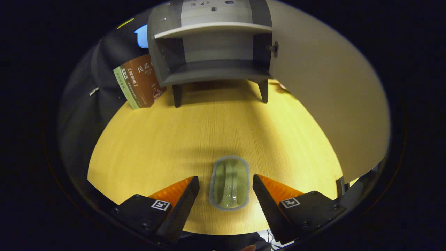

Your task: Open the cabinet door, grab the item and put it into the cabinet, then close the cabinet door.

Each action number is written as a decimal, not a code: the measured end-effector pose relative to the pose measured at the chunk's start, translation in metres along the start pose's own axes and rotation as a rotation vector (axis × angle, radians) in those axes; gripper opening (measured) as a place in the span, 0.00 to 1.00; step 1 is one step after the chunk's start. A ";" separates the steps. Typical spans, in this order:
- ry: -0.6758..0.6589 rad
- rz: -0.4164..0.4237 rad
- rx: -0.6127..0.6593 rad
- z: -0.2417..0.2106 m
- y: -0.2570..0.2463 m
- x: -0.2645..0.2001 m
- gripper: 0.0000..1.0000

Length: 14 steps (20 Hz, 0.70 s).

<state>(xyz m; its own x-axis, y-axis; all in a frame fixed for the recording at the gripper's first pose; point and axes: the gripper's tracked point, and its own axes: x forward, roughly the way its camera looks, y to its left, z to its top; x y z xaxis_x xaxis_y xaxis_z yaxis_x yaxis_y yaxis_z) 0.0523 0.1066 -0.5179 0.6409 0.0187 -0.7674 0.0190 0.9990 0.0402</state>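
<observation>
We are seeing the tool point(225, 186) standing wide open, gripping nothing, its fingers flanking the green item point(229, 182) without touching it. The item is lying on the worktop point(216, 129), well in front of the cabinet point(212, 45), whose door point(324, 104) is swinging open rightward. Bare worktop lies between. Books point(139, 85) are leaning left of the cabinet; their writing is too blurred to read.

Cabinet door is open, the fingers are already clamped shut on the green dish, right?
Not clamped. The gripper view shows the gripper open, its fingers either side of the green dish on the table without touching it. The cabinet door is open.
</observation>
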 end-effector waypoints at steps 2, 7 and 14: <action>0.039 -0.015 0.011 -0.014 -0.008 0.010 0.97; 0.067 -0.051 0.011 -0.021 -0.009 0.028 0.67; 0.027 -0.083 0.009 -0.011 -0.020 0.024 0.23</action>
<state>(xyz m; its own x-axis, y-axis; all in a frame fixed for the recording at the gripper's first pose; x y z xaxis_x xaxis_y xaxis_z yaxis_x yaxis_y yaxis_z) 0.0587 0.0872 -0.5436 0.6156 -0.0629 -0.7855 0.0778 0.9968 -0.0188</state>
